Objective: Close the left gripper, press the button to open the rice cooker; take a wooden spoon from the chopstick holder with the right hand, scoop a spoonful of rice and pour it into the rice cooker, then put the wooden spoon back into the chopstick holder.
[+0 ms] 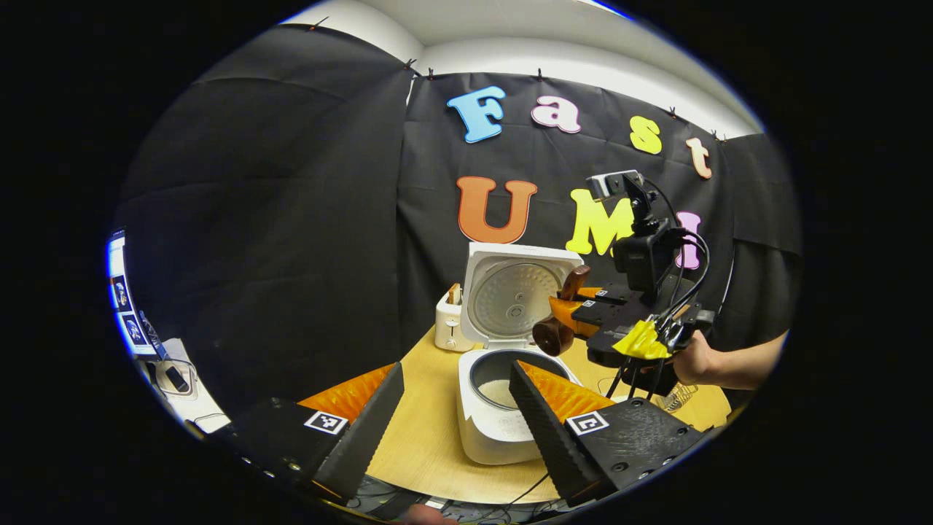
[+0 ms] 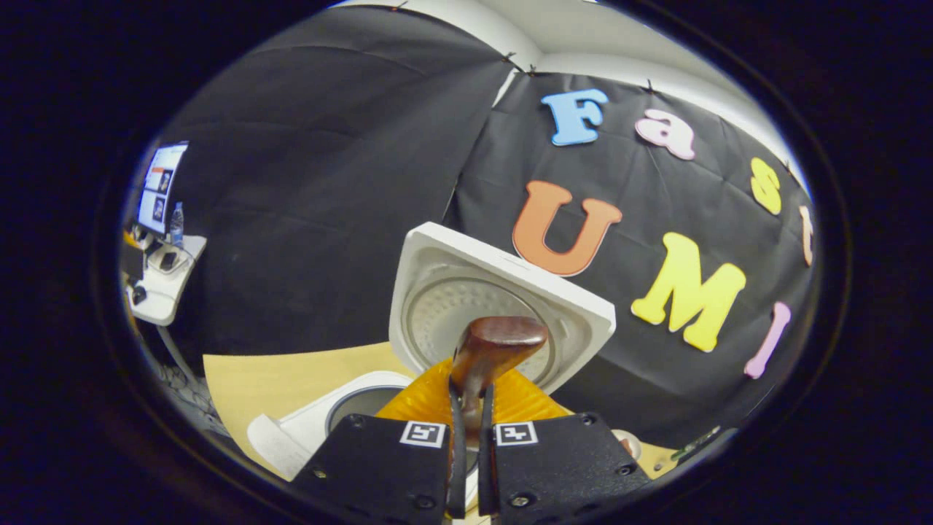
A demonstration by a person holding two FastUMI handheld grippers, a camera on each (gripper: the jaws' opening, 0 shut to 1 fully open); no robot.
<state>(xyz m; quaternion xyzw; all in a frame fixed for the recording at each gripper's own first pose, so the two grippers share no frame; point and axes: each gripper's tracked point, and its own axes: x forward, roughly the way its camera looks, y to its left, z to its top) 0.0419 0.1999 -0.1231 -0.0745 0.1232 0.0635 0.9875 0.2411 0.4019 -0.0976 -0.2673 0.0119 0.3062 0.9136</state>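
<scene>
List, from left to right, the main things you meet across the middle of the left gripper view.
Monitor at the far left edge → toaster → rice cooker with its lid raised → wooden spoon → right gripper shut on the wooden spoon → the hand holding it.

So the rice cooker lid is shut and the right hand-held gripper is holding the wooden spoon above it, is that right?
Not quite: the rice cooker lid stands open, as the left gripper view shows. The right hand-held gripper does hold the wooden spoon above it.
</scene>
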